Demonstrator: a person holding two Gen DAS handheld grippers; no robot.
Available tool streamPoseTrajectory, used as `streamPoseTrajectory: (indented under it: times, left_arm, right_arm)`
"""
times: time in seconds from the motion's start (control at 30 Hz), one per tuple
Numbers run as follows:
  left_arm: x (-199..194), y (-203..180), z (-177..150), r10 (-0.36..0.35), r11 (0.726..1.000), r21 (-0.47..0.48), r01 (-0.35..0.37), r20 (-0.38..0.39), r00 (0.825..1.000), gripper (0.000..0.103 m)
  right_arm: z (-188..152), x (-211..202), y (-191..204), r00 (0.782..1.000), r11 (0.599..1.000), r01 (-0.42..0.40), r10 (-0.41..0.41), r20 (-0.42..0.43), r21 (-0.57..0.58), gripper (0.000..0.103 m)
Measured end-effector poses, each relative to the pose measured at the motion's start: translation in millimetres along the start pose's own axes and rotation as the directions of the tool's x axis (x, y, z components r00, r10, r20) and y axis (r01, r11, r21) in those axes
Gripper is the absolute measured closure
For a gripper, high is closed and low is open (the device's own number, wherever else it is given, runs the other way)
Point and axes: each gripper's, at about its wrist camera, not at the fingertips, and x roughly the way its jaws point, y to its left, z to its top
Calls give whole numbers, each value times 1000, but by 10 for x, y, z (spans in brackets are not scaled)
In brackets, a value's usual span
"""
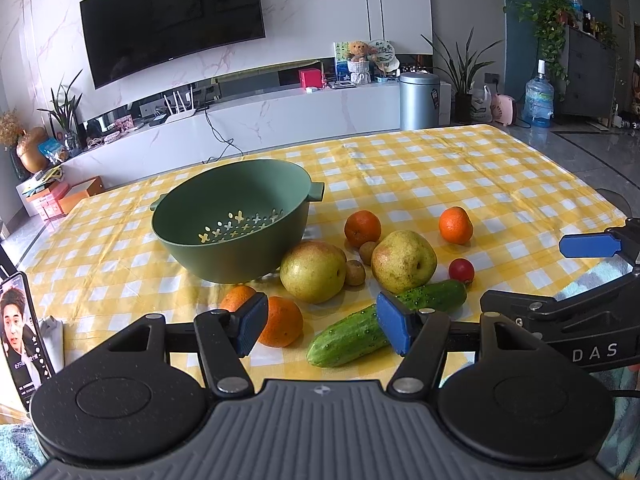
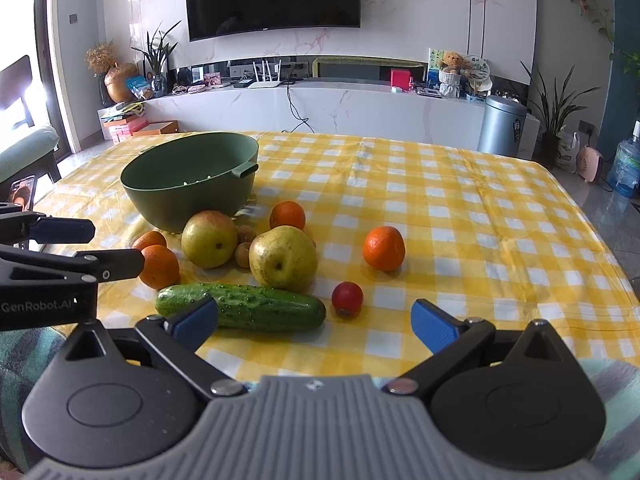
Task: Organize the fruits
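Left gripper point(image 1: 322, 330): my jaws apart, holding nothing
Right gripper point(image 2: 314, 326): mine spread wide, unladen
Cucumber point(image 2: 244, 306): just ahead of it
Colander point(image 1: 230, 220): beyond, left

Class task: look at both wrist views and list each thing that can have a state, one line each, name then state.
Green colander: upright, empty.
Cucumber: lying flat on the cloth.
Television: screen dark.
Phone: screen lit.
Left tool: open, holding nothing.
Right tool: open, holding nothing.
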Motion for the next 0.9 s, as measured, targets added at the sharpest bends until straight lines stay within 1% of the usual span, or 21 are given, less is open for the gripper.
streamPoseTrajectory:
  times: [0.9]
  left_arm:
    - [6, 5, -52, -14, 1000, -4, 14, -12, 1000, 29]
  right_arm:
    - [-9, 41, -7, 1000, 1000, 8, -8, -20, -2, 4]
